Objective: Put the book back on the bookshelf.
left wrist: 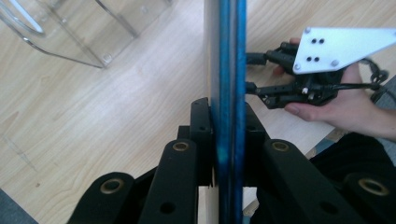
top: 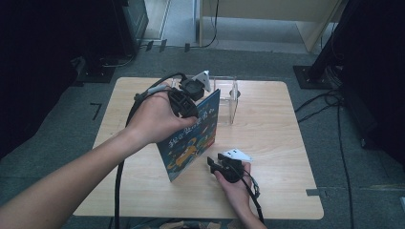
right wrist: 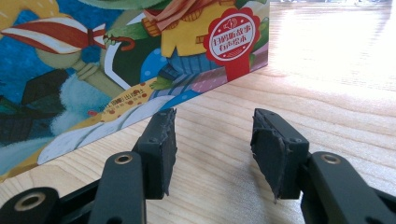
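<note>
The counter is pale wood with a fine grain and a smooth, lightly shiny finish. The picture book has a glossy printed card cover. Behind the book, the clear stand looks like smooth transparent plastic. The right gripper has matt black plastic links with brass-coloured rivets, rough dark rubbery pads, and a flat matt grey metal plate.

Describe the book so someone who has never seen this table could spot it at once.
On the wooden table, just in front of the clear acrylic stand, the book stands upright on its lower edge. The left gripper clamps its top; its bright blue cartoon cover sets it apart.
</note>
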The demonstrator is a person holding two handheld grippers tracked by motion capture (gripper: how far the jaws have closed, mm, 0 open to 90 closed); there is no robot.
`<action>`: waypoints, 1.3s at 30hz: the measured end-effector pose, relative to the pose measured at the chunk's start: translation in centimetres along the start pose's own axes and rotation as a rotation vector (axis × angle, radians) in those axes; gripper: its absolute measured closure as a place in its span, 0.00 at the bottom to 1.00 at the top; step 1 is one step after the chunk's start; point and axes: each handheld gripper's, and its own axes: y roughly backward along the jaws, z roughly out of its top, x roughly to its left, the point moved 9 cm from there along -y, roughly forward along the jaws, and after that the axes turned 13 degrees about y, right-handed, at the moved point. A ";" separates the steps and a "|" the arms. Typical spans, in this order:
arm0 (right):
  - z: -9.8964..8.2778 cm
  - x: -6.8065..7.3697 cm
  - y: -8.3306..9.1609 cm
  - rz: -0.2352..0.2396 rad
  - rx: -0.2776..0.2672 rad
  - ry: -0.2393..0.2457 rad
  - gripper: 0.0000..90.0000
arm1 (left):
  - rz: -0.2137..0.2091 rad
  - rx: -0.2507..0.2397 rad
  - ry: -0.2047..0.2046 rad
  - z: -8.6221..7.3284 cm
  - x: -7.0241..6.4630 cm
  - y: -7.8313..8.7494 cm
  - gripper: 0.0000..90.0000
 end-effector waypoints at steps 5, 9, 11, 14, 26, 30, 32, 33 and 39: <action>0.0 0.0 0.0 0.002 -0.001 -0.001 0.56 | 0.013 0.010 -0.008 0.0 0.3 0.6 0.91; 0.0 0.0 0.1 0.006 0.001 -0.006 0.55 | 0.010 0.017 -0.018 0.0 0.1 0.5 0.92; 0.0 0.0 0.1 0.006 0.001 -0.005 0.55 | 0.010 0.019 -0.025 0.0 0.1 0.5 0.92; -0.1 0.0 0.0 0.007 0.002 -0.005 0.55 | 0.011 0.024 -0.027 0.0 0.0 0.5 0.92; -0.3 -0.8 0.3 -0.010 0.015 0.007 0.46 | 0.043 -0.004 -0.017 -0.2 1.2 0.8 0.94; -0.5 -1.3 0.5 -0.040 0.032 0.037 0.37 | 0.046 -0.020 0.001 -0.2 2.2 1.5 0.94; -0.7 -1.7 0.5 -0.081 0.059 0.057 0.24 | 0.045 -0.020 0.011 -0.4 2.7 2.0 0.94; -0.8 -1.9 0.5 -0.099 0.073 0.068 0.19 | 0.045 -0.019 0.013 -0.4 2.8 2.1 0.94; -1.8 -2.8 0.6 -0.152 0.167 0.113 0.01 | 0.047 -0.013 0.036 -0.7 3.8 2.6 0.94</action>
